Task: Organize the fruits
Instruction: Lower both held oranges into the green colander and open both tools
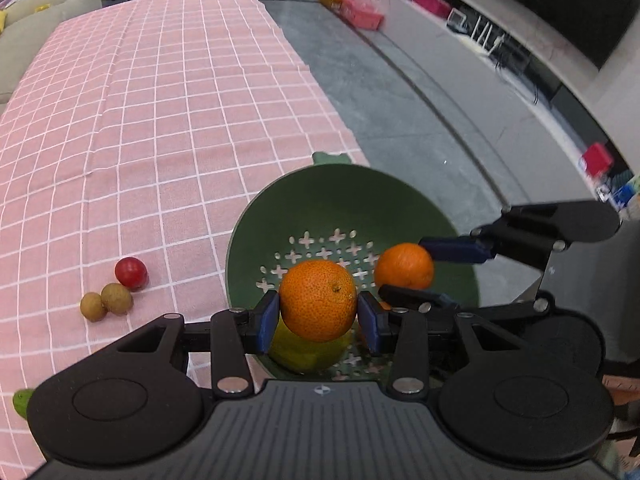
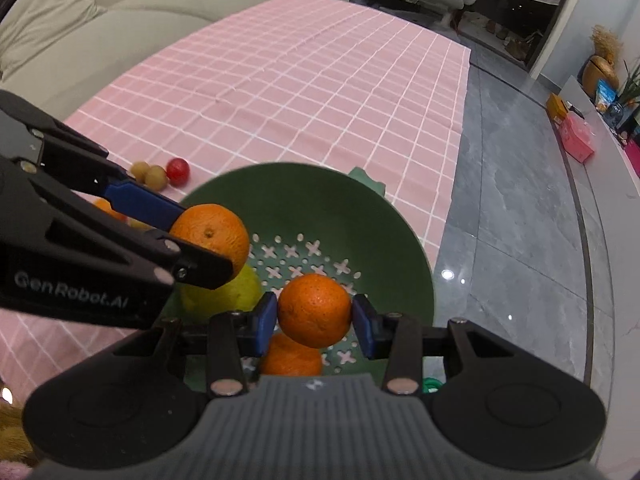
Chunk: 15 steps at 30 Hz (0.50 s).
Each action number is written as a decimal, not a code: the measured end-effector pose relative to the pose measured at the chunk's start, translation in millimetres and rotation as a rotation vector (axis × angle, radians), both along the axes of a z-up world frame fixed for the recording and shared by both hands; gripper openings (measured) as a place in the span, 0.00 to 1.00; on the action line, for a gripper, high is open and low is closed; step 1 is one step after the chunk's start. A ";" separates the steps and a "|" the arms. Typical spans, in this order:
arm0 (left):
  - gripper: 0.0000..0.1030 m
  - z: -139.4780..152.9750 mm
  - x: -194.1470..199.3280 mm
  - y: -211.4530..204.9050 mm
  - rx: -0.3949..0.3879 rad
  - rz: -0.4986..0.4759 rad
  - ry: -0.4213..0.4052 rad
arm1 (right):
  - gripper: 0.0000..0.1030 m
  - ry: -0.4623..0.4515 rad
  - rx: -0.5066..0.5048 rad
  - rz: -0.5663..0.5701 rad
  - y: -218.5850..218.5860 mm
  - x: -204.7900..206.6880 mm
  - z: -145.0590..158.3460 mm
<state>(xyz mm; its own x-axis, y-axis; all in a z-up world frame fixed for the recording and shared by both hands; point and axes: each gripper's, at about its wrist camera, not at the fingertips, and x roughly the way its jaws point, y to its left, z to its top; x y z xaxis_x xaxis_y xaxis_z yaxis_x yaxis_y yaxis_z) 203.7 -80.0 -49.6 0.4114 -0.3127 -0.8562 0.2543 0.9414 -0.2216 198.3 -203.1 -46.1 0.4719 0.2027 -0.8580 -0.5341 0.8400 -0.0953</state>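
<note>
Two oranges are hanging over a green colander [image 1: 348,200], each pinched in a claw. The larger orange [image 1: 318,300] is sitting between the blue pads of the left claw [image 1: 318,316]; its skin is deep orange, coarsely dimpled, with a small brown stem scar showing toward its upper right. The smaller orange [image 2: 314,310] is being squeezed by the right claw [image 2: 314,320]; its peel is looking smoother and glossier, catching the light on its upper face. Both claws are pressing on the fruit's sides, with the fruit filling the gap between the pads.

Inside the colander, a yellow-green citrus fruit [image 1: 308,354] is lying directly under the larger orange, and another orange [image 2: 292,356] is resting on the floor under the smaller one. The colander's bottom is showing cross-shaped and oval holes, and a green tab is sticking out at its far rim.

The colander is standing at the edge of a pink checked cloth [image 1: 160,100] covering the tabletop. To its left on the cloth, a shiny red round fruit [image 1: 131,273] is touching two dull tan-brown round fruits [image 1: 106,302] that are lying against each other. A grey tiled floor [image 2: 520,220] is stretching beyond the cloth's edge, and a beige sofa [image 2: 100,20] is standing behind it.
</note>
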 end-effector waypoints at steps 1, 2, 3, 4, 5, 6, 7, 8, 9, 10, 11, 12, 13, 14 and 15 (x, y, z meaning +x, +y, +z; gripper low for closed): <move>0.46 -3.8 3.1 0.0 0.010 -0.001 0.006 | 0.37 0.000 -0.009 0.004 0.9 0.8 -2.3; 0.46 -4.8 4.3 -0.5 0.016 -0.002 0.012 | 0.37 0.000 -0.019 0.008 2.2 3.6 -4.8; 0.46 -5.6 5.6 0.1 0.009 -0.002 0.009 | 0.37 0.000 -0.027 0.015 3.5 6.5 -7.1; 0.46 -5.8 7.4 0.9 0.001 -0.005 0.009 | 0.37 0.001 -0.033 0.021 5.0 8.0 -8.9; 0.46 -5.4 9.0 1.0 -0.005 -0.009 0.011 | 0.37 0.002 -0.037 0.027 6.0 10.1 -10.6; 0.46 -5.5 10.5 0.7 -0.007 -0.015 0.009 | 0.37 0.005 -0.041 0.033 7.1 12.3 -12.6; 0.46 -5.6 11.3 -0.2 -0.004 -0.022 0.002 | 0.37 0.010 -0.045 0.038 8.0 14.5 -14.7; 0.46 -5.3 11.5 -1.7 0.001 -0.031 -0.006 | 0.37 0.014 -0.049 0.042 8.8 16.3 -16.8; 0.47 -5.0 11.7 -3.0 0.003 -0.040 -0.013 | 0.37 0.019 -0.054 0.046 9.6 17.5 -18.6; 0.47 -5.7 12.2 -3.9 -0.003 -0.051 -0.017 | 0.37 0.024 -0.058 0.050 10.4 18.8 -21.1; 0.47 -6.0 12.8 -5.0 -0.013 -0.057 -0.017 | 0.37 0.030 -0.063 0.054 10.7 19.7 -23.4; 0.47 -7.0 13.9 -5.2 -0.029 -0.058 -0.014 | 0.37 0.037 -0.067 0.055 10.8 20.7 -25.8; 0.47 -8.8 15.3 -4.8 -0.049 -0.053 -0.009 | 0.37 0.045 -0.069 0.055 10.9 21.9 -28.0; 0.47 -9.6 16.3 -4.9 -0.058 -0.049 -0.009 | 0.37 0.053 -0.069 0.053 10.5 22.8 -30.1; 0.47 -11.2 17.2 -5.4 -0.064 -0.046 -0.012 | 0.37 0.060 -0.067 0.051 9.8 23.3 -32.1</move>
